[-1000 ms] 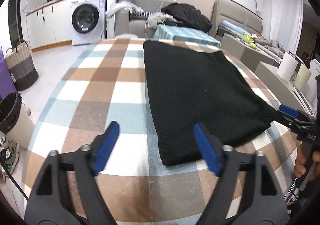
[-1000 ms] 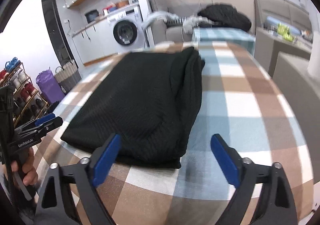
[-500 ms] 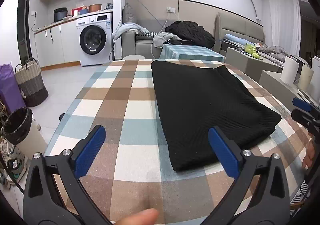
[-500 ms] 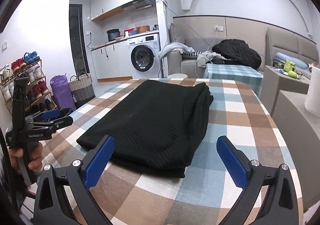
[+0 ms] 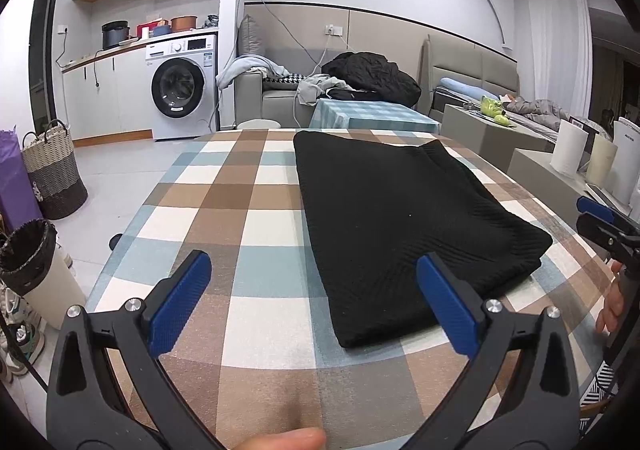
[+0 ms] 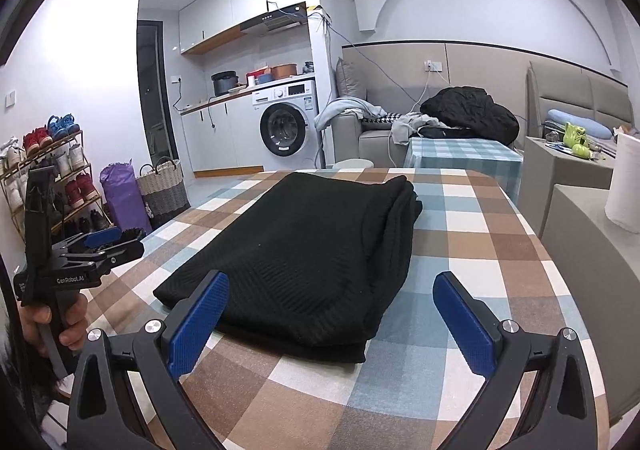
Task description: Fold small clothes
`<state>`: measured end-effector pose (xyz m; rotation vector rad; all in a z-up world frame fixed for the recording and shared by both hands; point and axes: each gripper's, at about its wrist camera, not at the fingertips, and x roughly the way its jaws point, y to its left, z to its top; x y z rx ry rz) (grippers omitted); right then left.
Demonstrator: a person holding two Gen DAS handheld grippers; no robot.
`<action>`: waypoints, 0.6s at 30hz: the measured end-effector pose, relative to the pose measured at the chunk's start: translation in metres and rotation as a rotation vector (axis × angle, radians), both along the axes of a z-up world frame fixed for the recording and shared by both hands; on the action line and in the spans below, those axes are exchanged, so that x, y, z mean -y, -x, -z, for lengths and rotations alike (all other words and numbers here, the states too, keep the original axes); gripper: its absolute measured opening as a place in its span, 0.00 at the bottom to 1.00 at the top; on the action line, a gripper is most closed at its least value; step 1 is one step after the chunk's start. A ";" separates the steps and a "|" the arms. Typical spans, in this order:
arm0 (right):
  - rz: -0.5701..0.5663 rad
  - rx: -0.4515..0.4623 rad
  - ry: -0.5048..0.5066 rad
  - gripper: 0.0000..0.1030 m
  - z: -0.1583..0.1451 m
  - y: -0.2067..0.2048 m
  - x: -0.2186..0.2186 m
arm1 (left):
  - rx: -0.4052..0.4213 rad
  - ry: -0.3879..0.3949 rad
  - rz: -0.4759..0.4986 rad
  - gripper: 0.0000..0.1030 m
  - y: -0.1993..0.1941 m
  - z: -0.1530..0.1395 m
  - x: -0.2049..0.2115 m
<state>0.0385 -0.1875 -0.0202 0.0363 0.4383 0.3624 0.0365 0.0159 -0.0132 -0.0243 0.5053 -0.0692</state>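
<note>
A black knit garment [image 5: 404, 218] [image 6: 312, 250] lies folded into a long rectangle on the checked tablecloth [image 5: 248, 218] [image 6: 472, 250]. My left gripper [image 5: 312, 262] hangs open near the table's front edge, short of the garment's near left corner, with nothing between its blue pads. My right gripper [image 6: 332, 282] is open too, held back from the garment's near right end and touching nothing. Each gripper shows in the other's view: the right one [image 5: 600, 216] at the right edge, the left one [image 6: 104, 238] at the left, a hand around its handle.
A sofa [image 5: 280, 98] heaped with clothes, a small checked table [image 5: 372, 114] and a washing machine [image 5: 180, 86] stand beyond the table. A bin [image 5: 32, 262] and a woven basket [image 5: 52, 170] sit on the floor at left. A shoe rack [image 6: 44, 178] lines the wall.
Both grippers tilted up and drew back a little from the garment, so more of the room shows. The left jaws spread wider. The garment has not moved.
</note>
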 end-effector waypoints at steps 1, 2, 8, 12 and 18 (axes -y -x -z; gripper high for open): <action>0.003 -0.001 0.000 1.00 0.000 0.000 0.000 | 0.000 -0.002 0.001 0.99 0.000 0.000 0.001; 0.004 0.000 -0.002 1.00 0.000 0.000 0.001 | 0.000 -0.004 0.001 0.99 0.000 0.001 0.001; 0.007 0.011 -0.004 1.00 -0.001 0.003 0.002 | -0.012 0.009 -0.009 0.99 -0.002 0.002 -0.001; 0.003 0.018 0.004 1.00 -0.001 0.005 0.000 | -0.013 0.014 -0.010 0.99 -0.003 0.002 -0.003; 0.002 0.022 0.011 1.00 -0.002 0.005 -0.002 | -0.013 0.009 -0.010 0.99 -0.004 0.003 -0.005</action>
